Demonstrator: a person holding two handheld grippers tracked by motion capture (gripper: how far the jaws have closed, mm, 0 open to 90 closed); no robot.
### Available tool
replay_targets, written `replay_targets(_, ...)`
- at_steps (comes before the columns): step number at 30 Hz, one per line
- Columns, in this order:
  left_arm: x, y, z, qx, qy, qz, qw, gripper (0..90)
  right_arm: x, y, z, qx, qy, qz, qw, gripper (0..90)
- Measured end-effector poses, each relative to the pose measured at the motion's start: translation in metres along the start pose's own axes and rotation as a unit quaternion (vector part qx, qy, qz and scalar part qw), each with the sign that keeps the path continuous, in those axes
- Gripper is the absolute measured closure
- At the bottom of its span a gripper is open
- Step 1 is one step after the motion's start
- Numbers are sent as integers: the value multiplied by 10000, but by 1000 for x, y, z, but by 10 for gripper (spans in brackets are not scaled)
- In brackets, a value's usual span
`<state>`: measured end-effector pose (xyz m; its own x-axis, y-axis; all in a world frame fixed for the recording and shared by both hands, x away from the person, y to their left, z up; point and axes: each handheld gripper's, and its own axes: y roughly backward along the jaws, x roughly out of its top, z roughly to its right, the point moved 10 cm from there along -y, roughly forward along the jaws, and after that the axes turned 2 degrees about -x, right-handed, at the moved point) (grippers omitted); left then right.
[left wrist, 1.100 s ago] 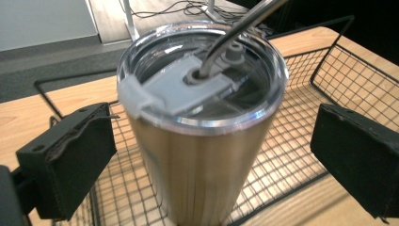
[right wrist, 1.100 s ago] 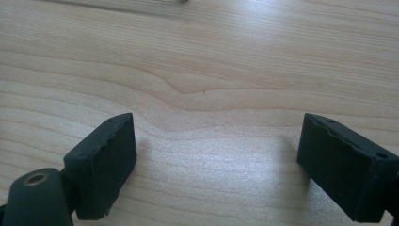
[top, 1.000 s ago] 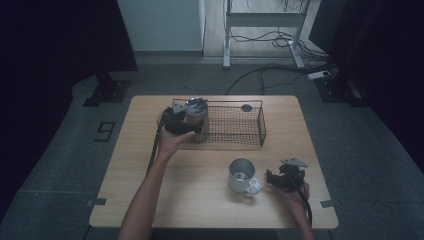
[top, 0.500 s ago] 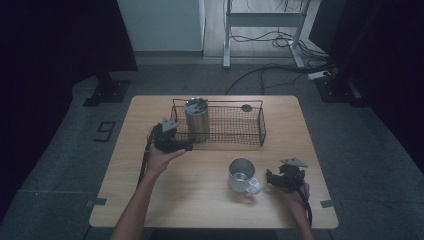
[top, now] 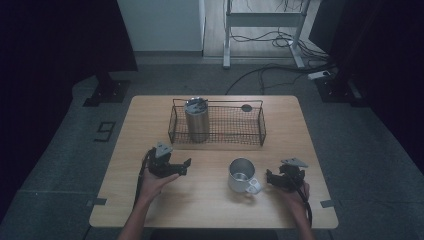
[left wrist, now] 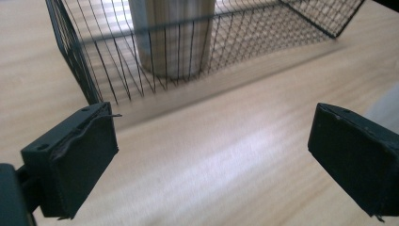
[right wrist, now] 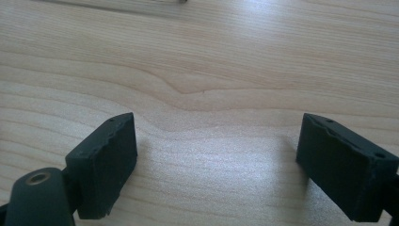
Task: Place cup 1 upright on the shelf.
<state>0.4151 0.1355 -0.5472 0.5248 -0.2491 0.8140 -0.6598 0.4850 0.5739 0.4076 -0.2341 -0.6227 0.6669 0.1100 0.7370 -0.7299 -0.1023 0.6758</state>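
Left claw (top: 176, 166): I am holding it open and empty, near the black wire basket (top: 218, 141).
Right claw (top: 274, 179): I am holding it open beside the steel mug (top: 241, 174), ready.

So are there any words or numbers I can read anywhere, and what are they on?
"9": a mark that reads like this digit, on the grey floor left of the table.
No words or labels can be read on the tumbler, the wire basket, the mug or either gripper.
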Motion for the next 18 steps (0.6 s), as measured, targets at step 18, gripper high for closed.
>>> replay_targets(18, -48, -4, 8, -72, 20, -463, 9989, 54, 0, 0, 0, -32, -34, 4, 10000, 127)
